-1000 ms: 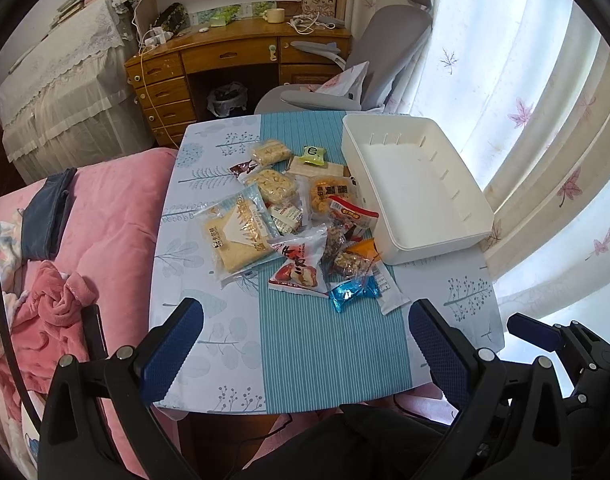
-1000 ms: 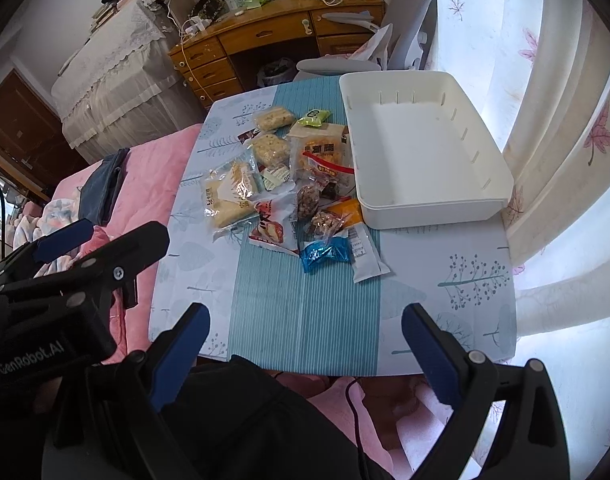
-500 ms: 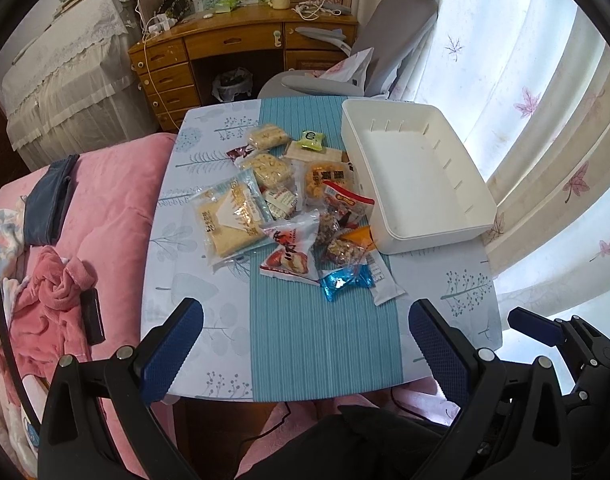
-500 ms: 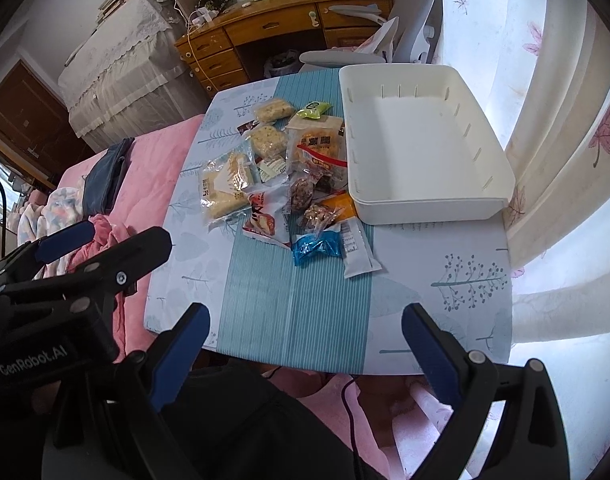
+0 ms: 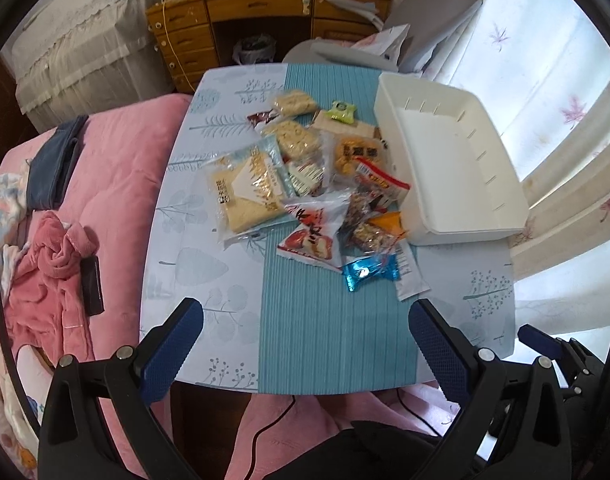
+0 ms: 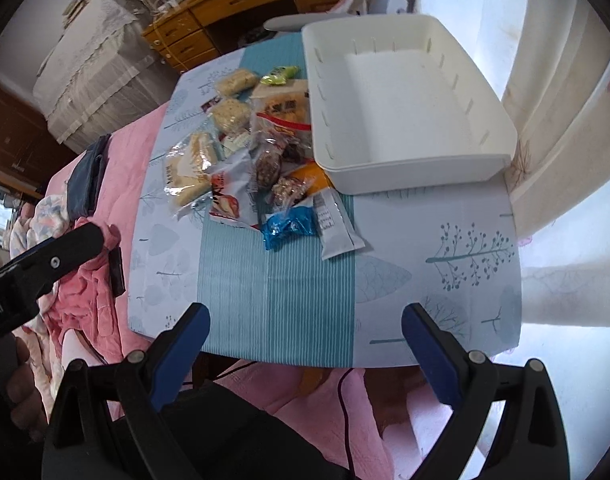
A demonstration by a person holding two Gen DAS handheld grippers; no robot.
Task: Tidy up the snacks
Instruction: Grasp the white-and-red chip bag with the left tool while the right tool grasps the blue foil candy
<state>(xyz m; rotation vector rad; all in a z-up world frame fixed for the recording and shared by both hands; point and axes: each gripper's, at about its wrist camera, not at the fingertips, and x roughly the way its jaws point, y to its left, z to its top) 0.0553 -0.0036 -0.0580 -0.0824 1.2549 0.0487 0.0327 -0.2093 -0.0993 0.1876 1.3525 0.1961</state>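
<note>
Both tongs hang spread wide and hold nothing, poised over the near edge of the bench (image 5: 233,344). The left tongs (image 5: 305,340) and the right tongs (image 6: 305,336) each frame a stretch of bare striped cloth, so the near part of the bench lies open between them and the snacks.

The snacks sit in one loose pile (image 5: 317,184) around the middle of the bench, overlapping one another. Nearest the tongs is a blue wrapped candy (image 6: 291,226), touching a white sachet (image 6: 337,226) just beside it on the right. A red-and-white packet (image 5: 313,236) lies just behind the candy, and a large clear bag of pale crackers (image 5: 245,192) marks the pile's left side — well inside the bench's left edge.

A white tray (image 6: 485,172) stands to the right of the pile, its left wall touching the snacks, its right wall close to the bench's right edge by the curtain (image 5: 577,168). Nothing lies in it.

A pink bed (image 5: 117,184) butts against the bench's left edge.
</note>
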